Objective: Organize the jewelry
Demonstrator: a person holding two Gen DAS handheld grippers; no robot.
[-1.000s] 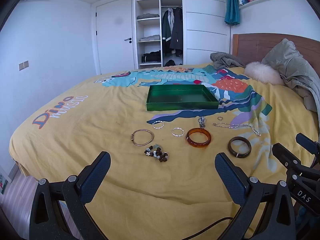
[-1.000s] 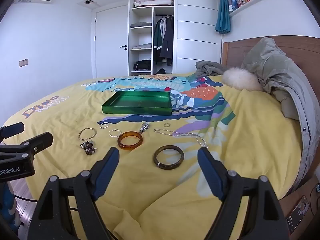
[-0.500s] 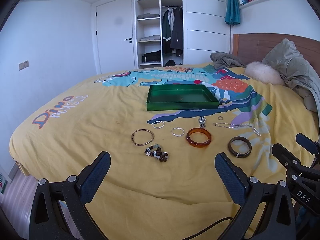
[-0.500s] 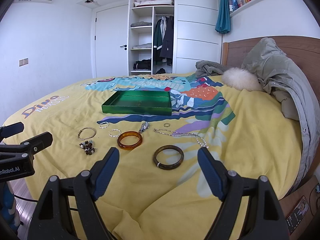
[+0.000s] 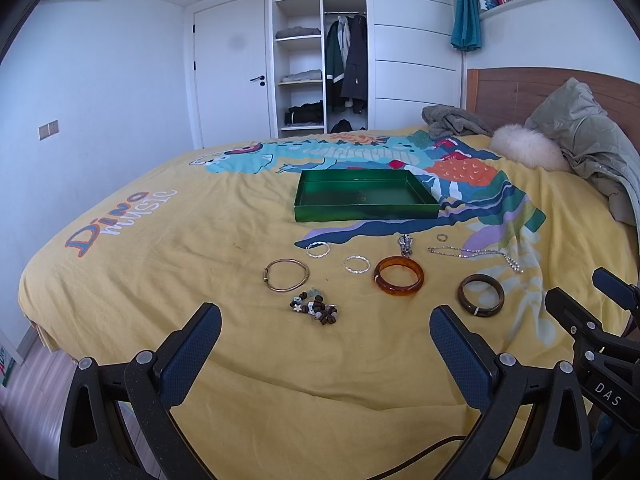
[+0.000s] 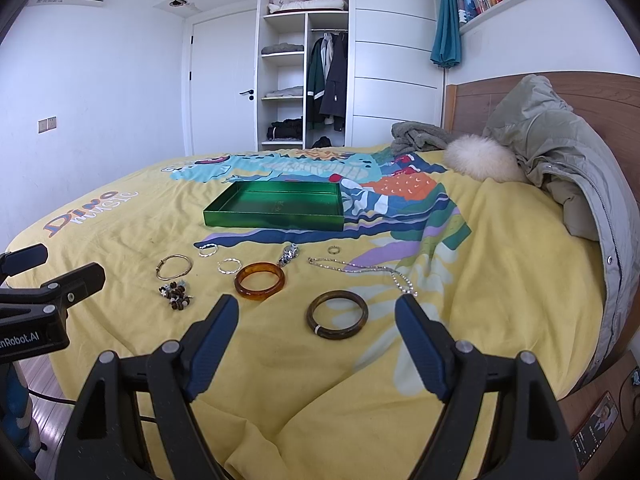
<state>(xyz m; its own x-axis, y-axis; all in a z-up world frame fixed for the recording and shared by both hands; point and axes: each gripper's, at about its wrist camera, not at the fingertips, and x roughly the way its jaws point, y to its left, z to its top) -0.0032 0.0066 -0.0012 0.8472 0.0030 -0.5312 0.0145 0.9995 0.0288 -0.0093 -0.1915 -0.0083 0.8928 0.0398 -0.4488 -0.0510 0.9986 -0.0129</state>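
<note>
**Both grippers hanging wide over a bedspread of loose jewelry**

The left gripper (image 5: 325, 322) and right gripper (image 6: 317, 312) are hovering spread apart, holding nothing. The amber bangle (image 6: 259, 281), dark bangle (image 6: 337, 314), bead bracelet (image 5: 314, 308) and silver chain (image 6: 362, 271) are lying on the yellow bedspread (image 5: 160, 248) (all outside the tray), with the green tray (image 5: 366, 195) sitting beyond them.

Yellow bedspread (image 5: 192, 240) with teal dinosaur print and multicolour lettering; glossy green tray (image 5: 366, 196). Amber-orange translucent bangle (image 5: 399, 275), dark brown bangle (image 6: 337, 314) with a white mark, gold thin bangle (image 5: 287, 274), silver chain (image 6: 360, 270), brown-and-white bead bracelet (image 5: 315, 309). Wardrobe (image 6: 348, 60) white, curtain (image 6: 446, 16) teal.
</note>
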